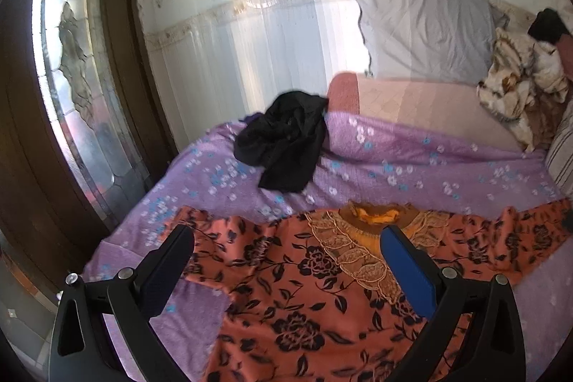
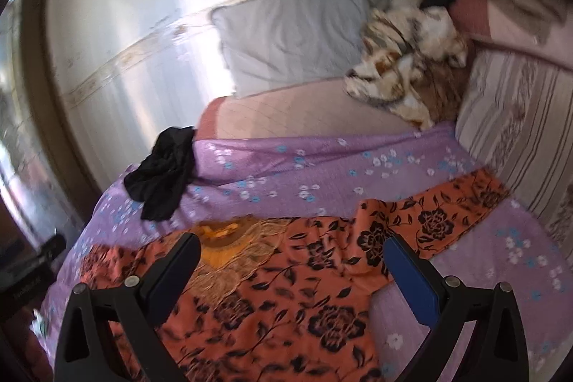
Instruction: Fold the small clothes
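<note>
An orange blouse with black flowers (image 1: 297,292) lies spread flat on the purple flowered bedsheet (image 1: 394,163), collar with beige lace (image 1: 358,253) facing away, sleeves out to both sides. My left gripper (image 1: 286,238) is open and empty, hovering above the blouse's left shoulder and chest. In the right wrist view the same blouse (image 2: 286,303) lies below my right gripper (image 2: 293,246), which is open and empty over the right shoulder; the right sleeve (image 2: 447,213) stretches away to the right.
A crumpled black garment (image 1: 286,142) lies on the sheet beyond the blouse, also in the right wrist view (image 2: 164,174). A grey pillow (image 1: 426,31) and a crumpled patterned blanket (image 1: 515,81) sit at the wall. A striped cushion (image 2: 519,124) is at right. A glass door (image 1: 71,77) stands left.
</note>
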The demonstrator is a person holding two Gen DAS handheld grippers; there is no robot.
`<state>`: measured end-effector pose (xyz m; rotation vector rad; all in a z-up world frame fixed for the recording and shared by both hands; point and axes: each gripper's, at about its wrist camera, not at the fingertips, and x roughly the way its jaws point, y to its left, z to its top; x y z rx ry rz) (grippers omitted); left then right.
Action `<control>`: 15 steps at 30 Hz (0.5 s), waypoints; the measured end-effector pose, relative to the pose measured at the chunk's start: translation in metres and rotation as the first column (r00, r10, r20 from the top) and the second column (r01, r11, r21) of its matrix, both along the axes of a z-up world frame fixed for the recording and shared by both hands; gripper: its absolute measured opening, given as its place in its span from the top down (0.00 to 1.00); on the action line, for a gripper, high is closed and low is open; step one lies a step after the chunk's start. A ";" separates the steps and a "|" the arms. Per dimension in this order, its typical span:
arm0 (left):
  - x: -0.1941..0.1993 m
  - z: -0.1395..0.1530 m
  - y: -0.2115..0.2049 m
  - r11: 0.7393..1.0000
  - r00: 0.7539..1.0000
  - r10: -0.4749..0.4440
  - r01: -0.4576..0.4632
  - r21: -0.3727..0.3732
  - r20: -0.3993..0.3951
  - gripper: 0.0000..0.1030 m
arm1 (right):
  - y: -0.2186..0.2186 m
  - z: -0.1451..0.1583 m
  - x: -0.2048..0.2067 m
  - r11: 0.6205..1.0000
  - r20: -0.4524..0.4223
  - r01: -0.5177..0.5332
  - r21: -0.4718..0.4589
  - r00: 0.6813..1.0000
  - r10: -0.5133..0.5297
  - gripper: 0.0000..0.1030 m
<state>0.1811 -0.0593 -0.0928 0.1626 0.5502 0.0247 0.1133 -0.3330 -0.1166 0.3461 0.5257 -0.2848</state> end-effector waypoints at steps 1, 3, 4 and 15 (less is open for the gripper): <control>0.014 -0.018 -0.004 1.000 0.999 -0.014 0.014 -0.001 -0.037 0.00 | -0.024 -0.011 0.007 0.999 -0.006 0.020 0.042 1.000 -0.020 0.00; 0.030 -0.045 -0.009 0.999 0.994 -0.044 0.043 -0.011 -0.105 0.00 | -0.076 -0.034 0.014 0.988 -0.025 0.096 0.122 0.995 -0.094 0.00; 0.040 -0.066 -0.011 0.998 0.987 -0.064 0.062 -0.018 -0.151 0.00 | -0.107 -0.048 0.013 0.973 -0.033 0.147 0.178 0.989 -0.144 0.00; 0.095 -0.173 -0.027 0.992 0.905 -0.076 0.111 0.061 -0.420 0.00 | -0.355 -0.180 -0.050 0.505 -0.082 0.405 0.762 0.834 -0.545 0.30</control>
